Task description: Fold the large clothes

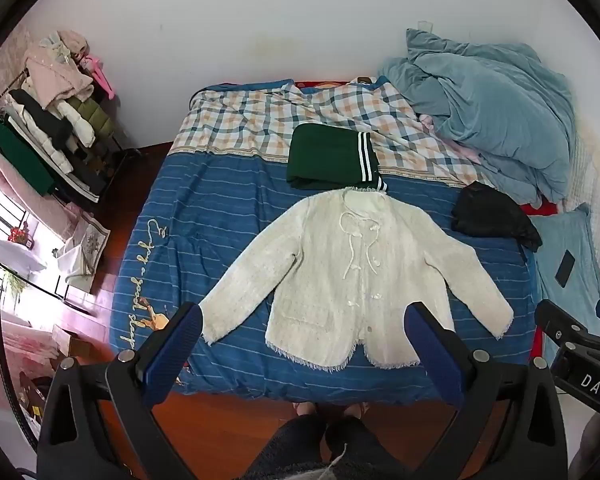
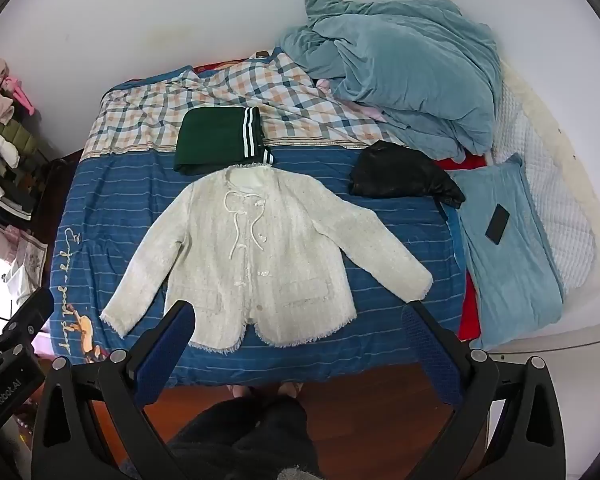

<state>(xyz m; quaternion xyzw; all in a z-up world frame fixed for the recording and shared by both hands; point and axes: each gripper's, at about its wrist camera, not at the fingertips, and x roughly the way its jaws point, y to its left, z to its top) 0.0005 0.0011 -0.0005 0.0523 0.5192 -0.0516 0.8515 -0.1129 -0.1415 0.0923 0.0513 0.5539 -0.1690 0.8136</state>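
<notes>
Bedroom, blue striped bed (image 1: 228, 216). White jacket (image 1: 352, 276) flat, sleeves out; soft, floppy, prob. light. Grab cuffs. Left gripper (image 1: 304, 344), right gripper (image 2: 300, 340) both spread, empty.

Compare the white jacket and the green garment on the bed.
The white jacket lies spread flat, sleeves out; the green garment is folded into a compact rectangle. The jacket is fuzzy cream with ties and frayed edges; the green garment has white-striped dark trim. The jacket lies nearer the bed's foot, the green garment just beyond its collar. Both rest on the bed.

One white jacket (image 1: 352, 276), one green garment (image 1: 332, 158), one black garment (image 1: 492, 214), one phone (image 1: 564, 269).
</notes>
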